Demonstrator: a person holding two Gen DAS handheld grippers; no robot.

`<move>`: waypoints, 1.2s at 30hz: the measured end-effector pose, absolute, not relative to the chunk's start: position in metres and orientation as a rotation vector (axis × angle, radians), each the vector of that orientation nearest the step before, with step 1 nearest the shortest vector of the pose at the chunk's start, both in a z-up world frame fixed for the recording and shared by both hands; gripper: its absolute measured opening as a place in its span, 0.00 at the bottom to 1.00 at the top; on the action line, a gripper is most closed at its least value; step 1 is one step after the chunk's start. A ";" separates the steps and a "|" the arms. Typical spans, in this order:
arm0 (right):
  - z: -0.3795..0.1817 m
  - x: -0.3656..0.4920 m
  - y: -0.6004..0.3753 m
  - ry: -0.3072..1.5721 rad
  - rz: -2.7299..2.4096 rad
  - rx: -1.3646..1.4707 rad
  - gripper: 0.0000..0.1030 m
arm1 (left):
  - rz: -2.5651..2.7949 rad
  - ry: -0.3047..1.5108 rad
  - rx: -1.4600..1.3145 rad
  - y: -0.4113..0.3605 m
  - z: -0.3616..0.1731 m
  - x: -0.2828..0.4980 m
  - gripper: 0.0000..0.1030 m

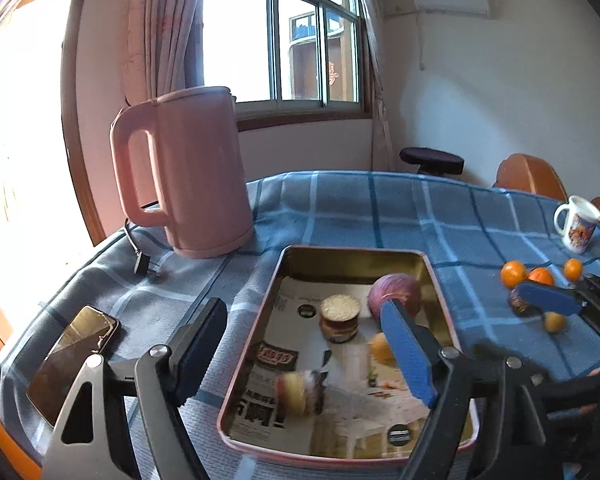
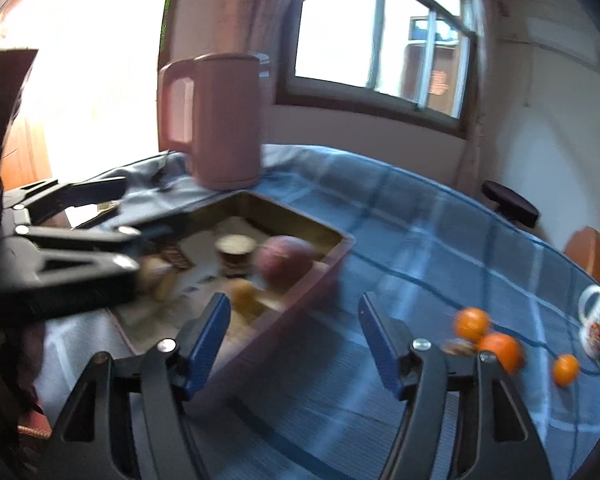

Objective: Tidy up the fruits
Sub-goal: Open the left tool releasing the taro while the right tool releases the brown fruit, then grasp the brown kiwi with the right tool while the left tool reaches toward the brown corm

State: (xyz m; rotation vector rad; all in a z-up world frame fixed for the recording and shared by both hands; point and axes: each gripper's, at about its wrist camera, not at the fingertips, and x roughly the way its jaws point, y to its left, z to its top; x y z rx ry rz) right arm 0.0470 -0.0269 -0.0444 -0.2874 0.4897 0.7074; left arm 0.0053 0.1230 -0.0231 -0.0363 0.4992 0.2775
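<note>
A rectangular metal tray (image 1: 288, 264) lined with printed paper sits on the blue checked tablecloth. In it lie a purple round fruit (image 1: 394, 290), a small jar-like item (image 1: 340, 318), an orange fruit (image 1: 380, 348) and a blurred yellow fruit (image 1: 300, 394). My left gripper (image 1: 304, 332) is open and empty above the tray. Several small oranges (image 1: 514, 274) lie on the cloth to the right, with a dark fruit (image 1: 518, 304) beside them. My right gripper (image 2: 292, 320) is open and empty over the cloth beside the tray (image 2: 300, 284), left of the oranges (image 2: 500, 350); it also shows in the left wrist view (image 1: 548, 298).
A pink kettle (image 1: 184, 172) with its cord and plug (image 1: 142, 262) stands behind the tray at left. A phone (image 1: 74, 360) lies near the left table edge. A white printed mug (image 1: 578, 224) stands at far right. A black stool (image 1: 432, 160) and wooden chair (image 1: 530, 178) are beyond the table.
</note>
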 end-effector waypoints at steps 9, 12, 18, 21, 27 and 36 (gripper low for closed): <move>-0.060 0.090 -0.133 0.627 0.441 -0.170 0.75 | 0.138 0.533 -0.003 0.063 -0.027 0.020 0.78; -0.071 0.101 -0.148 0.691 0.402 -0.163 0.75 | 0.094 0.548 0.017 0.041 -0.028 0.026 0.78; -0.082 0.115 -0.151 0.764 0.413 -0.148 0.72 | 0.043 0.581 0.047 0.014 -0.030 0.041 0.78; -0.084 0.119 -0.150 0.781 0.422 -0.136 0.66 | 0.030 0.602 0.049 0.011 -0.032 0.050 0.78; -0.095 0.133 -0.151 0.862 0.428 -0.097 0.39 | -0.006 0.633 0.048 0.002 -0.034 0.063 0.78; -0.085 0.127 -0.168 0.797 0.395 -0.051 0.29 | -0.071 0.666 0.077 -0.024 -0.040 0.083 0.78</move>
